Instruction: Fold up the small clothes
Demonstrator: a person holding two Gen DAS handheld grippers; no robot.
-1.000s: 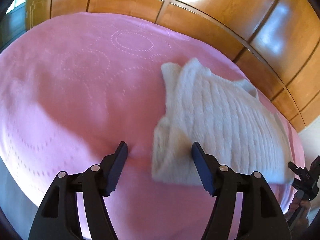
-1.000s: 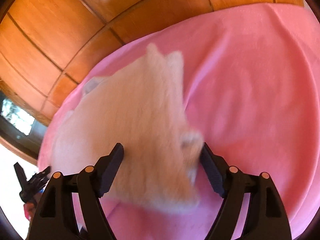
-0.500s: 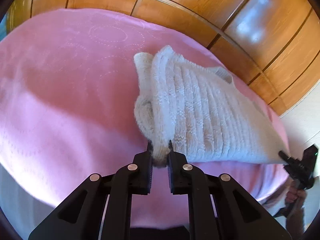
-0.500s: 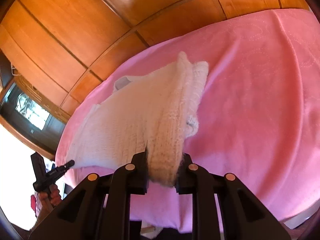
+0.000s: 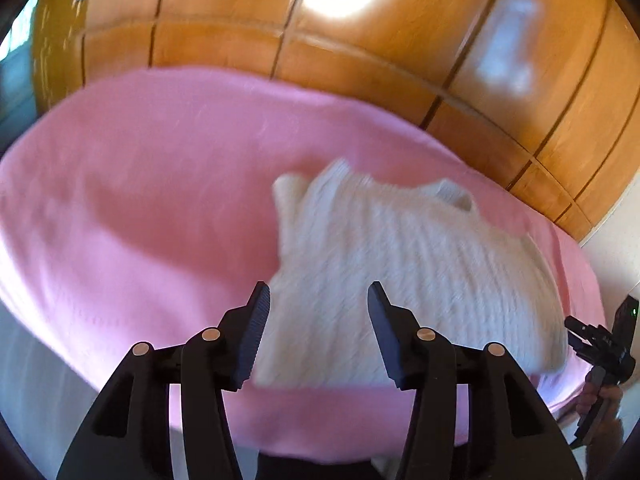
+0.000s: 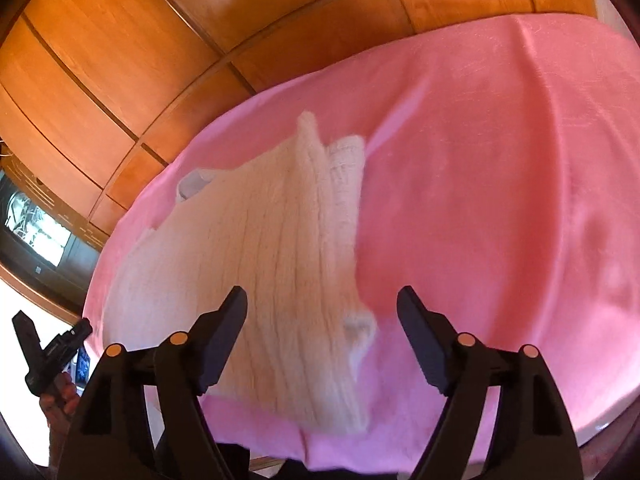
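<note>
A small cream ribbed knit sweater [image 5: 404, 264] lies on a pink blanket [image 5: 160, 200], with one side folded over; the right wrist view shows the same sweater [image 6: 256, 256] with its folded edge running along the right side. My left gripper [image 5: 318, 300] hovers above the sweater's near left corner, its jaws opening and free of the fabric. Over the near right edge, my right gripper [image 6: 320, 308] also has its jaws opening, with nothing pinched between them. The sweater is blurred in both views.
Glossy wooden panels [image 5: 400, 40] rise behind the blanket's far edge. The right gripper [image 5: 604, 344] shows at the left wrist view's right edge, and the left gripper [image 6: 48, 352] with a hand under it at the other view's left edge. A dark screen [image 6: 36, 228] stands at far left.
Half a second ago both grippers were shut on the sweater's near edge. Both have since let go and pulled up and back, and the sweater lies flat on the blanket.
</note>
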